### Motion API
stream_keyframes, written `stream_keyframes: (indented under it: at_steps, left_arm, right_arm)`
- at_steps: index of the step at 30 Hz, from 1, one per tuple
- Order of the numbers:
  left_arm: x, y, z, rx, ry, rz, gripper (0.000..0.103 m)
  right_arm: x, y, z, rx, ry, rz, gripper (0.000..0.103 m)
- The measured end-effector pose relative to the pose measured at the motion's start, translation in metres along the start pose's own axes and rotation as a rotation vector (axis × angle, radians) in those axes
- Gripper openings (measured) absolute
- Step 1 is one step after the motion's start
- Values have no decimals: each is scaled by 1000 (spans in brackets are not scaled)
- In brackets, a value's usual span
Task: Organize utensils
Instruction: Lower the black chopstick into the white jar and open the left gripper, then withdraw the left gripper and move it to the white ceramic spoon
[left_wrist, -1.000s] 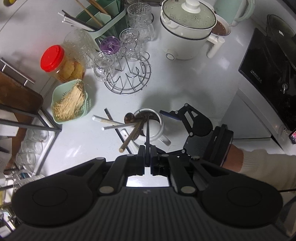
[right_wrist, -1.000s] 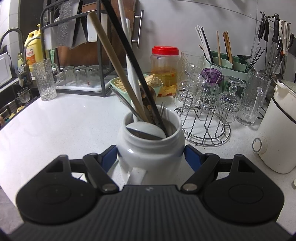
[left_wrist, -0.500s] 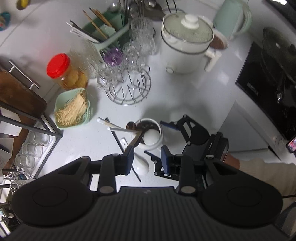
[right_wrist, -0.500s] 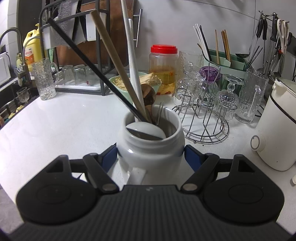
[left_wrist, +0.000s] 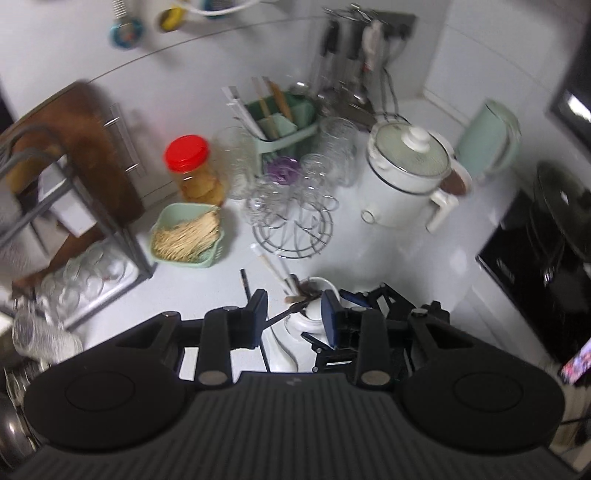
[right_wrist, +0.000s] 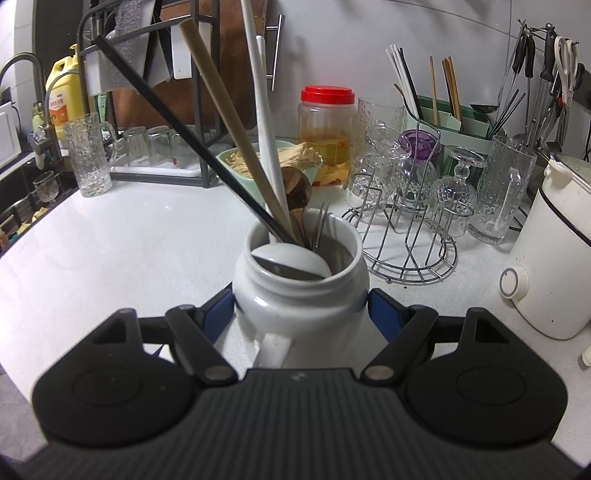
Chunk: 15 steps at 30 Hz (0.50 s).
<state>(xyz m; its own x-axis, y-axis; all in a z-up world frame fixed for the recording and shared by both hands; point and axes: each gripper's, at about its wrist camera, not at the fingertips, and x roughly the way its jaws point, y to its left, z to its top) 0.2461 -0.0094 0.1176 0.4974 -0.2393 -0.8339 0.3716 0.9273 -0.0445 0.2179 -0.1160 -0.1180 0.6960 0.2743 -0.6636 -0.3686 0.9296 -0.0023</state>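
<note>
A white handled jar (right_wrist: 301, 306) stands on the white counter (right_wrist: 129, 240), and my right gripper (right_wrist: 301, 301) is shut on its sides. Inside it lean a black stick (right_wrist: 177, 136), a wooden handle (right_wrist: 229, 110), a white handle (right_wrist: 262, 110), a wooden spoon (right_wrist: 295, 192), a fork (right_wrist: 321, 221) and a white ceramic spoon (right_wrist: 291, 258). The left wrist view looks down on that jar (left_wrist: 317, 286) from above. There my left gripper (left_wrist: 292, 301) hangs over it, open, with nothing held. The right gripper (left_wrist: 384, 306) shows beside the jar.
A green utensil caddy (left_wrist: 284, 122) with chopsticks stands at the back, beside a wire rack of glasses (left_wrist: 291, 221). Left of them are a red-lidded jar (left_wrist: 188, 155), a green basket of sticks (left_wrist: 188, 236) and a dish rack (left_wrist: 74, 229). A white cooker (left_wrist: 406, 177) and a black cooktop (left_wrist: 535, 266) are on the right.
My left gripper opened and let go of the black stick, which tipped to lean left in the jar. The gripper then rose and drew back. The right gripper kept still.
</note>
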Motion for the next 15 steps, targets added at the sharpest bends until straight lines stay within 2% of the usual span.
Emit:
stream_keyframes:
  at_steps: [2,4,5,6,8,12,15]
  left_arm:
    - [-6,5,-9,-32,-34,33,37]
    - [-12,8,-17,-70,-59,46,43]
    - [-14,9,-20,-103,-64,50,51]
    - [-15,11,-23,-137,-62,51,54]
    - [-17,10,-28,-190,-49,42,56]
    - [-24,7,-38,-285,-12,45,71]
    - [-23,2,-45,-330,57,74,75]
  right_arm:
    - [0,0,0,4,3,-2,82]
    - [0,0,1,9,6,-3,82]
    - [1,0,1,8,7,-4,82]
    - [1,1,1,7,8,-4,82]
    - [1,0,1,9,12,0,82]
    - [4,-2,2,11,15,-5,87]
    - [7,-4,5,14,25,1,88]
